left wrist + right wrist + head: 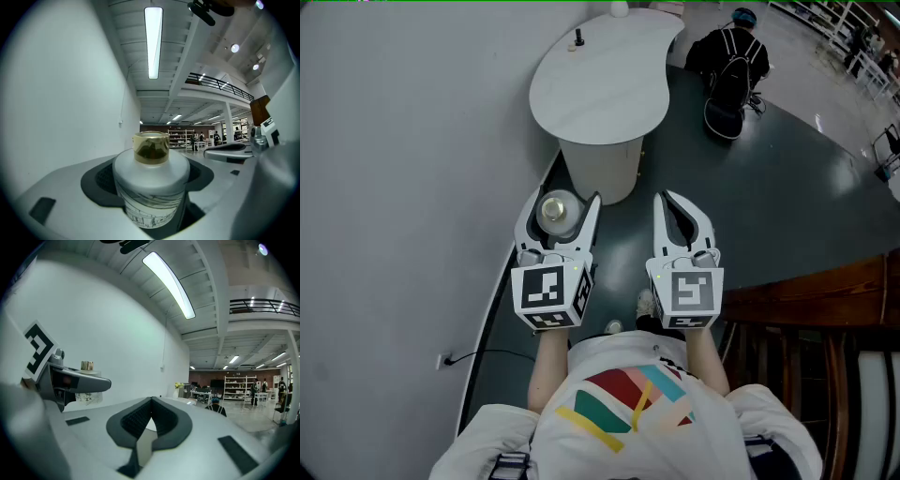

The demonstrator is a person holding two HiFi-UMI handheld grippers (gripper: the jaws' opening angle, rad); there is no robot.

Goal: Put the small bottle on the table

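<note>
The small bottle (555,211) is white with a gold cap, and my left gripper (562,202) is shut on its body. It hangs upright in the air, just short of the white kidney-shaped table (600,80). In the left gripper view the small bottle (151,185) fills the space between the dark pads (101,180), cap up. My right gripper (664,197) is beside it, jaws shut with nothing in them. In the right gripper view the right gripper (150,401) has its tips touching, and the left gripper (75,380) shows at the left with the bottle's cap (86,365) above it.
A small dark object (577,37) stands at the table's far end. The table rests on a thick white pedestal (602,169) by the white wall (403,141). A black backpack (729,80) sits on the dark floor at the back right. A wooden railing (816,291) runs along the right.
</note>
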